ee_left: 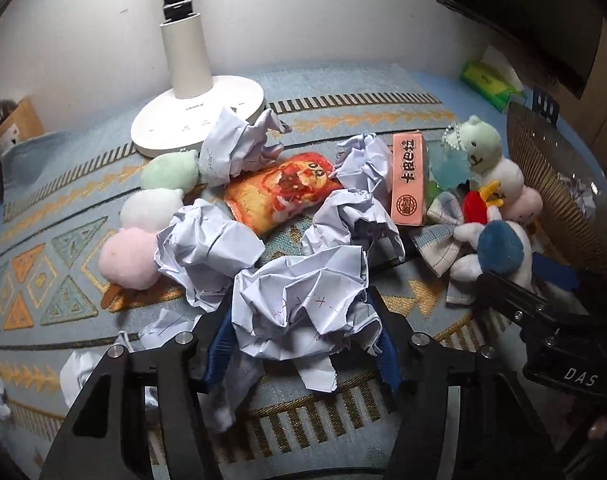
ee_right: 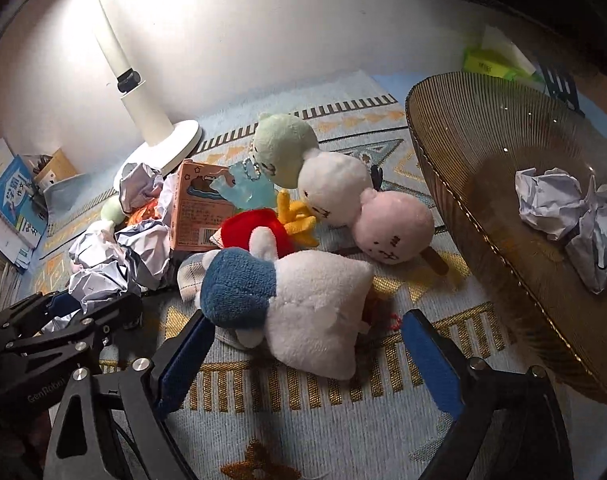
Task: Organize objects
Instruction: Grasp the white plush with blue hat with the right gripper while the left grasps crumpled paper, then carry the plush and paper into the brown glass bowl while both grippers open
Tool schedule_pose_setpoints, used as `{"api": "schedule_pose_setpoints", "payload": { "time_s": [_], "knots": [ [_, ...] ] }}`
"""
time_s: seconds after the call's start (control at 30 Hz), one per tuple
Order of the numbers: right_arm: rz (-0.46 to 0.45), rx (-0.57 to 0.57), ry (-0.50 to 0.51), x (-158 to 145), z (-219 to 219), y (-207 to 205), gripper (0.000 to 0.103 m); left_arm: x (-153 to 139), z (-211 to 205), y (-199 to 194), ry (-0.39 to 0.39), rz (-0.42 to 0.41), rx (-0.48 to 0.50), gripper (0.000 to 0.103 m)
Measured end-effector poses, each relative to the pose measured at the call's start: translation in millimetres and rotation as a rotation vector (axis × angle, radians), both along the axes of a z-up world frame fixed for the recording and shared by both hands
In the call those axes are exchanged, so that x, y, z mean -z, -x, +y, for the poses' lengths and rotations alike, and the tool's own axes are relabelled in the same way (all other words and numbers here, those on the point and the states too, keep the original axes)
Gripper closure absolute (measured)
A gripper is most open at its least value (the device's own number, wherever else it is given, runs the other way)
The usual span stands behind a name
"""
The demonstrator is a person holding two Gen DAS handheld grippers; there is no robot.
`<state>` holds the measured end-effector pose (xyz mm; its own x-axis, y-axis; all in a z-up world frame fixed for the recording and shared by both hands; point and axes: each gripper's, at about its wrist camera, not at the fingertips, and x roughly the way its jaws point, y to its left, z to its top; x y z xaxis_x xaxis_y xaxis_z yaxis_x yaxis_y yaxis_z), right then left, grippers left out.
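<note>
crumpled paper (ee_left: pixel 303 300) pinched by left gripper (ee_left: pixel 299 344).

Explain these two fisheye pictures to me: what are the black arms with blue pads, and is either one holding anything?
Each picture comes from a camera on a hand-held two-finger gripper, looking along its fingers. The left gripper has its blue pads against a crumpled white paper ball, gripping it. The right gripper stands open around a white plush toy with a blue patch, not yet squeezing it. On the patterned blue cloth lie more paper balls, plush toys, a pink box and a white lamp base. The ribbed amber glass bowl already holds crumpled paper.
</note>
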<state>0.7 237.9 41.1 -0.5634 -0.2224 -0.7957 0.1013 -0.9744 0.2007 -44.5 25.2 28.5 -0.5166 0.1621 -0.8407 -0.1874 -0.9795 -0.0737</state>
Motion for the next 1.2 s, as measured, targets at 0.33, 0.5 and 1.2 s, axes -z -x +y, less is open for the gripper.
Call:
{"api": "schedule_pose_setpoints", "payload": {
  "time_s": [0.33, 0.5, 1.2],
  "knots": [
    [0.033, -0.054, 0.100, -7, 6, -14, 0.038, -17, -10, -14, -0.116, 0.042, 0.009, 0.053],
    [0.133, -0.106, 0.148, -35, 12, -32, 0.039, -48, -3, -24, -0.210, 0.122, 0.098, 0.053],
    [0.270, 0.364, 0.053, -89, 157, -46, 0.038, -97, 159, 32, -0.261, 0.162, 0.547, 0.051]
  ]
}}
